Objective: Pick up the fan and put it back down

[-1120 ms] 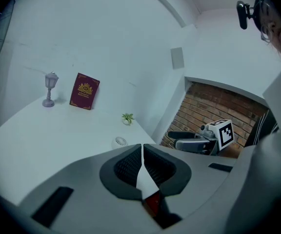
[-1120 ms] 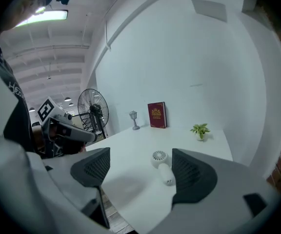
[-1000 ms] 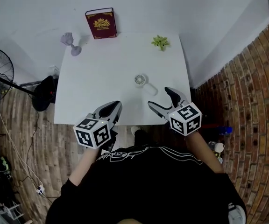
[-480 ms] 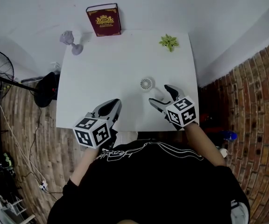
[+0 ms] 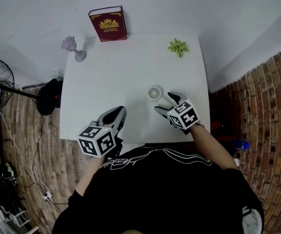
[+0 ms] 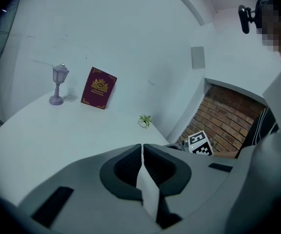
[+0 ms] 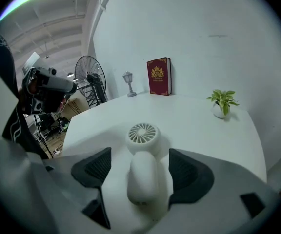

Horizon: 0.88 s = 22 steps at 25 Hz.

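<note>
On our left, the left gripper (image 6: 142,149) hangs at the near edge of the white table (image 5: 106,82). Its jaws are pressed together with nothing between them, and we judge it has no part in this step. Further right, the small white fan (image 7: 143,135) lies on the table's right half near the front edge, with its round grille towards the wall and its handle towards us. The right gripper (image 5: 169,103) sits low over that handle with its jaws wide apart, one on each side, gripping nothing. We cannot tell whether either pad touches the handle. We take the step in hand to be the approach for the pick-up, close to done. The next move, as we see it, calls for closing evenly on the handle, which looks smooth and rounded and may slip. Then comes a straight lift, staying well clear of the plant (image 5: 178,47) at the back right.
</note>
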Tool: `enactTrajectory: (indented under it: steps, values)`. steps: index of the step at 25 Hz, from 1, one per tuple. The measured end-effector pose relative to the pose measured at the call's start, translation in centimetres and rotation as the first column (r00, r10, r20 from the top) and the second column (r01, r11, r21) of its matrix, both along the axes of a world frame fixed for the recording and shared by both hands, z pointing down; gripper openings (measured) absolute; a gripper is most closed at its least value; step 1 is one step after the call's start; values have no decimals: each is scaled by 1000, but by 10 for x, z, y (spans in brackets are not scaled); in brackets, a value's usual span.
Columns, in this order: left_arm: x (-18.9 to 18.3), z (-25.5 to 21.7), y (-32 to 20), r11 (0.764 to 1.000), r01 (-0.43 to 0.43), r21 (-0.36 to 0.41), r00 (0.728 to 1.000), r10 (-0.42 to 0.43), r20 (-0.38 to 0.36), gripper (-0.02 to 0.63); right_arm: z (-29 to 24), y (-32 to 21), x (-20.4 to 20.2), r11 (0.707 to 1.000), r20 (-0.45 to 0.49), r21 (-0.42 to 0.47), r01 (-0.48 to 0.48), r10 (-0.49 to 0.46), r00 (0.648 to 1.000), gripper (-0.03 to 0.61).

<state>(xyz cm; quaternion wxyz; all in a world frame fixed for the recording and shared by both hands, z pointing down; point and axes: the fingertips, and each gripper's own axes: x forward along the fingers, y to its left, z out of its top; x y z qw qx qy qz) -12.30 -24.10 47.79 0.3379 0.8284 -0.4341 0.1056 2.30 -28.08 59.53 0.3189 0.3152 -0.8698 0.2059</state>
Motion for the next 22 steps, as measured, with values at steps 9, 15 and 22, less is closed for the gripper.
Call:
enactTrajectory:
  steps: [9,15,22]
  values:
    - [-6,7,-12,1000,21,-4,1000,-21,2,38,21,-9,-10,999,-60,-21,43,-44,997,328]
    - [-4,10,-15,1000,24,-7,1000,-24,-8,38,30,-4,-11,997,-89,-47,58,-62,994,288]
    - [-10,8,-19,999,38,0,999,-38,-12,38,32,-8,-8,998,-118,-40,40,-45,992,217]
